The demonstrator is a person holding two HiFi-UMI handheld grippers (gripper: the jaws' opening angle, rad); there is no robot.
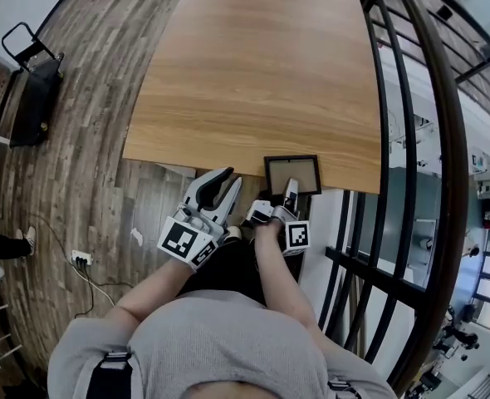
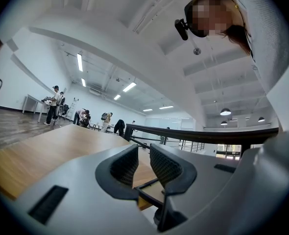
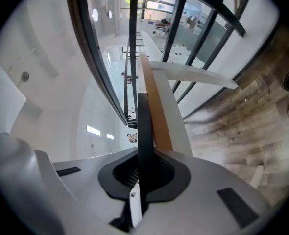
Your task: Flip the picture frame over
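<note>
A black picture frame (image 1: 292, 175) with a tan panel facing up lies at the near edge of the wooden table (image 1: 253, 65), partly overhanging it. My right gripper (image 1: 291, 191) is shut on the frame's near edge. In the right gripper view the frame (image 3: 143, 116) runs edge-on between the closed jaws (image 3: 144, 155), with the table edge (image 3: 157, 116) beside it. My left gripper (image 1: 220, 181) hangs open at the table's near edge, just left of the frame and apart from it. In the left gripper view its jaws (image 2: 143, 153) stand apart, holding nothing, and a frame corner (image 2: 149, 191) shows below them.
A black metal railing (image 1: 394, 140) runs close along the table's right side. Wood-plank floor (image 1: 87, 140) lies to the left, with a black cart (image 1: 33, 98) and a power strip (image 1: 80, 259) on it. Several people (image 2: 54, 104) stand far across the room.
</note>
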